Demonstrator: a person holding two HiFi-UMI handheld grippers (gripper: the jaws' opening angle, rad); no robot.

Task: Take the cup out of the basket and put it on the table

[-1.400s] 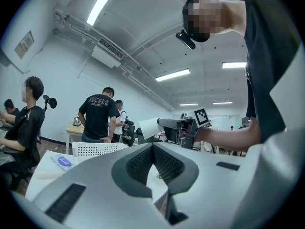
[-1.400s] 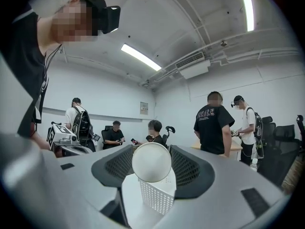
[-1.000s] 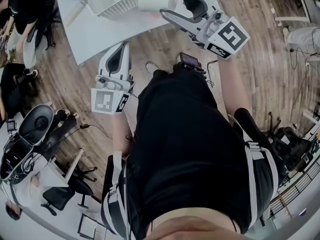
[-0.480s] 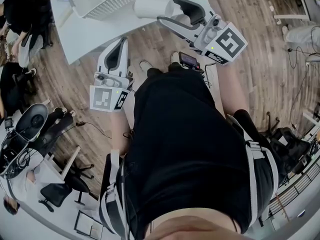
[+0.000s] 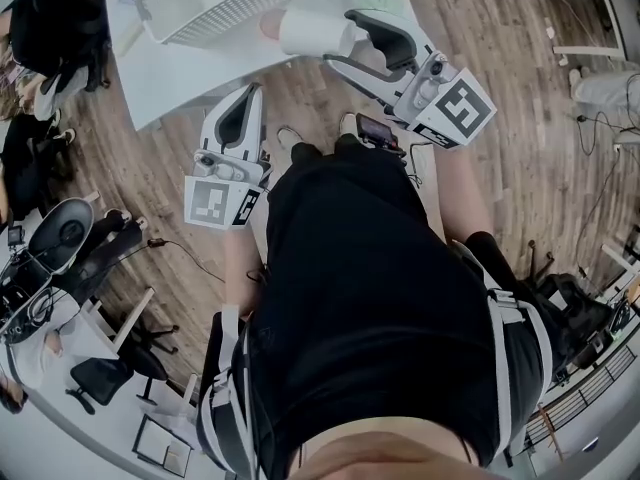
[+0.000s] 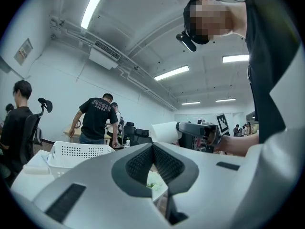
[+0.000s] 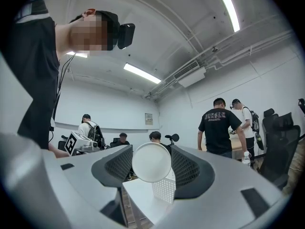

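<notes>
While the left gripper (image 5: pixel 241 103) hangs over the wooden floor (image 5: pixel 150 183) at about 11 o'clock from the person's torso in the head view, its jaws point toward the near edge of the white table (image 5: pixel 190 73). Seen in its own view, the left gripper (image 6: pixel 152 149) has its jaws closed together, tips touching, with nothing between them. Beyond them at 9 o'clock stands the white perforated basket (image 6: pixel 76 151), and the right gripper shows at 3 o'clock with the cup in it.

From the head view, the basket (image 5: pixel 215 8) sits on the table at 12 o'clock. Just beside its right end is the white cup (image 5: pixel 305 30), out of the basket and lying on its side in the air over the table. The right gripper (image 5: pixel 340 36) at 1 o'clock clamps it, one jaw on each side.

Looking along the right gripper (image 7: pixel 151 151), the cup (image 7: pixel 151 162) shows its round base to the camera, pinched between the two dark pads. Below it, at 6 o'clock, lie a corner of the basket (image 7: pixel 164 190) and the table (image 7: pixel 140 197). I cannot tell whether the cup touches either.
</notes>
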